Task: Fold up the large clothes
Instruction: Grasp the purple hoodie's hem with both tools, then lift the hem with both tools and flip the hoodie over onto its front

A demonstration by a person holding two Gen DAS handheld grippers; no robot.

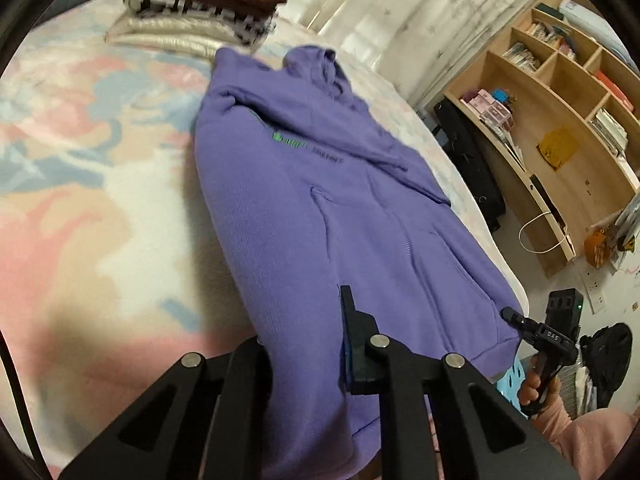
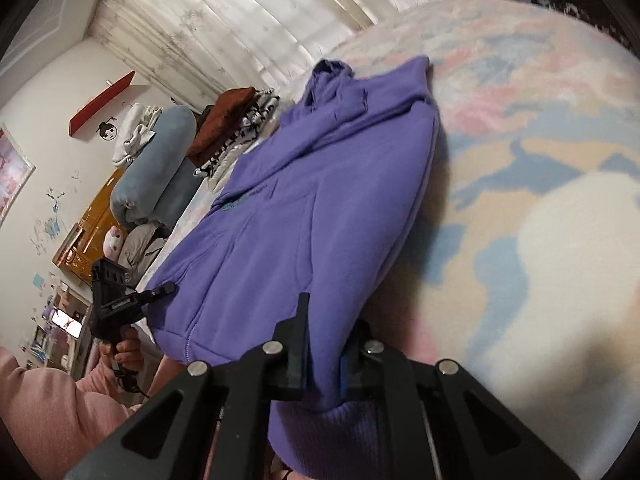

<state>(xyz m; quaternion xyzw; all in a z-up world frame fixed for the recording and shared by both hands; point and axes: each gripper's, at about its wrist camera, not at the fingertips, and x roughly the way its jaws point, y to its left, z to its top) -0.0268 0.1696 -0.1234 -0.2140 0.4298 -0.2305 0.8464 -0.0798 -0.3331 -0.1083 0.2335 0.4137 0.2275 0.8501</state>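
So the purple fleece hoodie [image 1: 320, 200] is laid out flat on the fluffy pastel pink-blue-cream blanket [image 1: 88, 200], hood at the far end and hem at the near edge, with both sleeves already tucked in over the body. Its long axis runs straight away from both tongs, hem to hood.

The hem is where everything's being held. The left gripper [image 1: 316, 336] is clamped shut on the hem band at one corner, with purple fabric pinched between its black jaws. The right gripper [image 2: 326, 344] is closed on the other corner of the same hem, cloth squeezed between the pads and some ribbed band hanging loose below it. Each gripper can be spotted in the other's view at the far hem corner, gripped by a hand [image 2: 124, 350] with a pink sleeve behind it.

Neither hand is really nearer; the hem is shared evenly. The next fold looks like it'd be made by carrying the hem forward along that long axis towards the hood, so both corners would need to be kept level or the fold would probably end up skewed. A stack of folded clothes [image 1: 204, 8] is sat beyond the hood, well clear.
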